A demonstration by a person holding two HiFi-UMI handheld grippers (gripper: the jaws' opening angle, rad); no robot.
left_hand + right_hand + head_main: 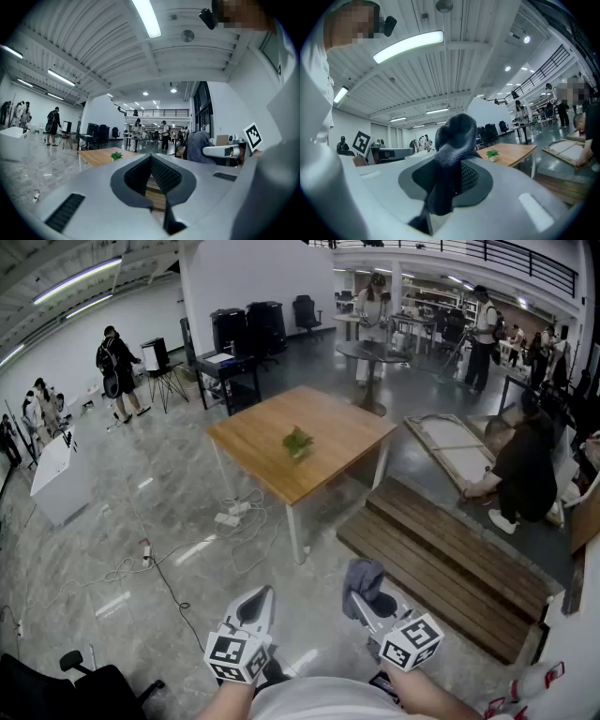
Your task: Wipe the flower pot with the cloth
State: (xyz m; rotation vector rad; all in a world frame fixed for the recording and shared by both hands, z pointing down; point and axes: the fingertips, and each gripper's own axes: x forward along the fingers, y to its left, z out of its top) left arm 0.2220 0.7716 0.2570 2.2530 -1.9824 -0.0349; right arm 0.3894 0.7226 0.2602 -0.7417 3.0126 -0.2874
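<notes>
Standing at twelve o'clock, well ahead on the wooden bench (253,442): one small flower pot (298,442) with a green plant, probably light, rigid and easily tipped, so best steadied at its wall. Right gripper (367,607): jaws clamped on the soft grey cloth (454,136), bunched limply. Left gripper (262,598): jaws together, empty.

Head view: high up, aimed steeply down at the floor (141,521). The left gripper (261,601) and right gripper (364,599) are close at the bottom edge, the table (272,442) well ahead. Both gripper views sit low, tilted up along their jaws toward the ceiling (117,47). The cloth (452,140) blocks the middle of the right one. All three share the table and plant (298,442), probably potted.
</notes>
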